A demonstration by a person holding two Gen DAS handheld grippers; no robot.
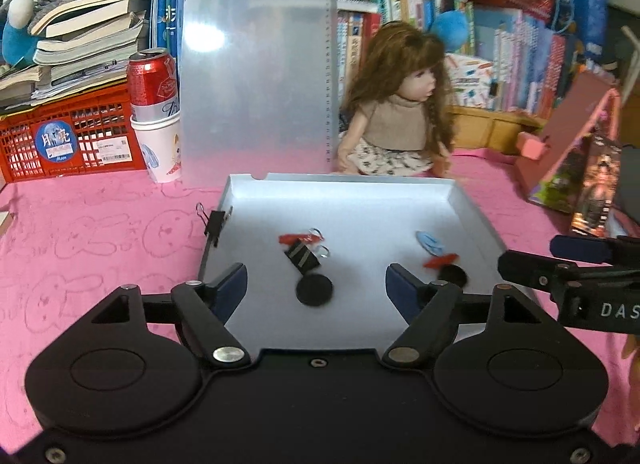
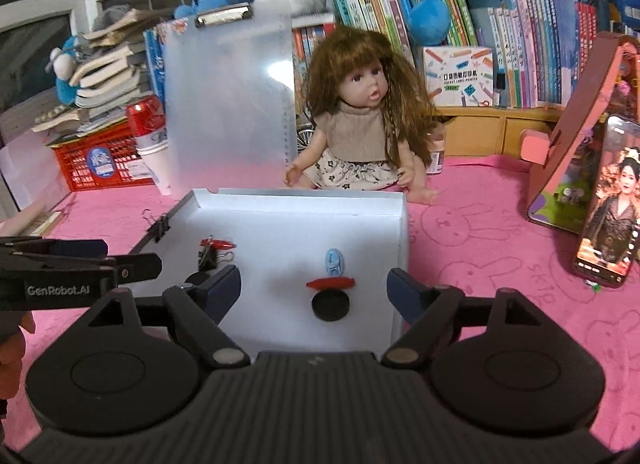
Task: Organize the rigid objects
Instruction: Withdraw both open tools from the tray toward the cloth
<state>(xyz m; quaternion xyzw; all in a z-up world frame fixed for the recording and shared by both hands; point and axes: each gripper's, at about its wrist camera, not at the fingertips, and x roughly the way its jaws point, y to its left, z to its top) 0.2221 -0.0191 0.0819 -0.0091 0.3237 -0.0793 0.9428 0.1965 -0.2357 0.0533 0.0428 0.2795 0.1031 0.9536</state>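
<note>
Both claws open and empty above the near edge of the tray [image 1: 472,199].
Right view alone shows a phone [image 2: 608,219]. In tray: two black discs [image 1: 314,291], two red pieces [image 1: 300,238], one blue piece [image 1: 429,242]; two binder clips [image 1: 303,256], one on its left wall. Left claw [image 1: 316,288], right claw [image 2: 314,288].

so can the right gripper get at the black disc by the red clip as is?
Probably yes. The right gripper is open and empty, the black disc lies flat in the tray just ahead, nothing between.
</note>
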